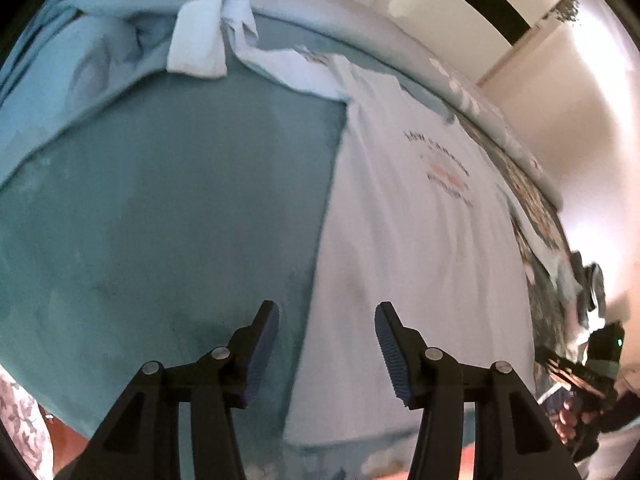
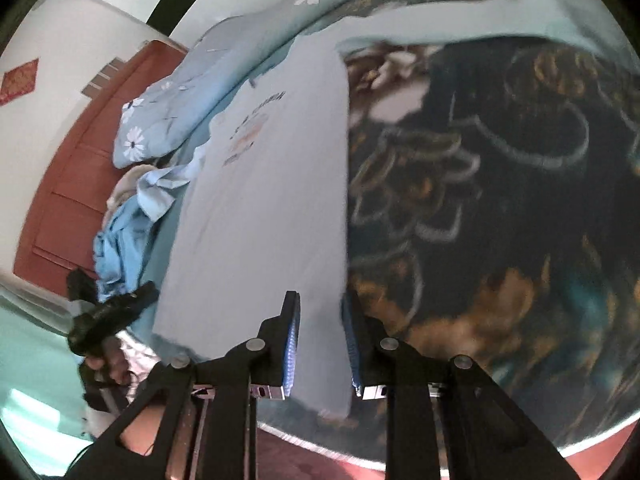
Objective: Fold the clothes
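A white T-shirt (image 1: 416,240) with a printed logo lies flat on the bed, on a teal sheet (image 1: 160,220). My left gripper (image 1: 326,316) is open and empty, hovering over the shirt's left edge near the hem. In the right wrist view the same T-shirt (image 2: 272,200) stretches away from me. My right gripper (image 2: 320,308) is open with its jaws astride the shirt's right edge near the hem, not clamped. Each gripper shows in the other's view, the right one (image 1: 580,376) at the far right, the left one (image 2: 108,312) at the left.
A crumpled white garment (image 1: 216,36) and a blue garment (image 1: 80,40) lie at the far end of the sheet. A dark floral blanket (image 2: 500,200) lies right of the shirt. Flowered pillows (image 2: 168,120) sit by the wall. The bed's edge is close below me.
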A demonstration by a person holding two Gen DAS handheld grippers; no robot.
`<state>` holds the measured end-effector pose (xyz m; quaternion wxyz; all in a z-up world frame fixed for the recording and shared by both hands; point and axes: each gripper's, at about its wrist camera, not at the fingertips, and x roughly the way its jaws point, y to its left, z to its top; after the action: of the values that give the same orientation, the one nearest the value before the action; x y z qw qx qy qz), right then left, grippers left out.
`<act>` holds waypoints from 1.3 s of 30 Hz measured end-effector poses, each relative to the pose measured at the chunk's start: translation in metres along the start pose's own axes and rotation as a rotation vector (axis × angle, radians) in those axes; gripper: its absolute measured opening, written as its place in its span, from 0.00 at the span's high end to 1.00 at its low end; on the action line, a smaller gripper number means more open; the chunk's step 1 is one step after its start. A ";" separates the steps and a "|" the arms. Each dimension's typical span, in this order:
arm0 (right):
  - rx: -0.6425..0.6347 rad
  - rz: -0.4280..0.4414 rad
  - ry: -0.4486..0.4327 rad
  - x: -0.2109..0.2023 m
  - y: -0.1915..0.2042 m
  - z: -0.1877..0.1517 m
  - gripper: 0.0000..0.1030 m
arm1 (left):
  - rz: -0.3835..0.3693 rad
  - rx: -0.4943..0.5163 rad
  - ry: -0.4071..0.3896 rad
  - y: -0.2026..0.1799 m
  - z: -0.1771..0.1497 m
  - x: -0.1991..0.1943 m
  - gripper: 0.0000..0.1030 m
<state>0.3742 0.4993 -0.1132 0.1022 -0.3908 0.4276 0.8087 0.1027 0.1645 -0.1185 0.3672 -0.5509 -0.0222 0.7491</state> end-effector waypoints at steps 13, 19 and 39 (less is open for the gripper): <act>0.068 -0.021 0.008 0.001 -0.003 -0.026 0.78 | -0.072 -0.048 -0.018 0.011 -0.028 -0.010 0.62; 0.026 -0.052 -0.007 -0.009 0.000 -0.026 0.97 | -0.042 -0.039 -0.032 0.012 -0.036 -0.012 0.97; 0.174 -0.321 -0.443 -0.114 -0.069 0.023 0.96 | 0.105 0.079 -0.299 -0.012 -0.014 -0.066 0.43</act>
<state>0.4728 0.5789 -0.0659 0.3531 -0.2572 0.3953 0.8080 0.1287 0.1305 -0.0657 0.3415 -0.4185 -0.0181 0.8414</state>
